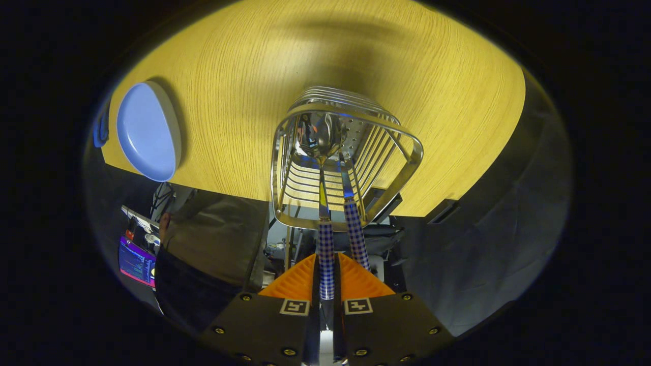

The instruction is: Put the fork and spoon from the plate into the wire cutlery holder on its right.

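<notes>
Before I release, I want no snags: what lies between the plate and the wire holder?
In the gripper view, only bare wooden tabletop separates the plate from the wire holder. The gripper is shut on the spoon.

Bright tabletop, soft shadows, fisheye-warped edges, sharp.
</notes>
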The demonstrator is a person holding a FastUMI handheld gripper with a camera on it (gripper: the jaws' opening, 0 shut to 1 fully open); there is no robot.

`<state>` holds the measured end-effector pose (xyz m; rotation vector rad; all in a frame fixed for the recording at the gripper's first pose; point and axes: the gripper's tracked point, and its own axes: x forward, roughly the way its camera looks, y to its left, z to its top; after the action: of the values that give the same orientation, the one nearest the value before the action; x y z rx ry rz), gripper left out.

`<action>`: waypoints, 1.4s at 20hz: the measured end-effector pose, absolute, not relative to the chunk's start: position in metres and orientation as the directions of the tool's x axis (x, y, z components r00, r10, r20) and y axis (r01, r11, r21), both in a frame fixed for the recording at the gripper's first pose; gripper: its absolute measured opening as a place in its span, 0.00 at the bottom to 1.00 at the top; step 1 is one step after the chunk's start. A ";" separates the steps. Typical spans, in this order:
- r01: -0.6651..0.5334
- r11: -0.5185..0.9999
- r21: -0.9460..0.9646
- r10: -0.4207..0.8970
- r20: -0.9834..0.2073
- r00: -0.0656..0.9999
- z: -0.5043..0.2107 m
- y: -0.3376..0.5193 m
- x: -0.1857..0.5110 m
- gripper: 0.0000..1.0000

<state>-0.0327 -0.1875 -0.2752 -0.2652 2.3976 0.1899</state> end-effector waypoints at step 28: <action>-0.210 0.977 0.022 0.053 -0.988 0.147 -0.178 -0.117 -0.016 0.25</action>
<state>-0.0164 -0.1175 -0.1777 -0.1322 1.4119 0.1905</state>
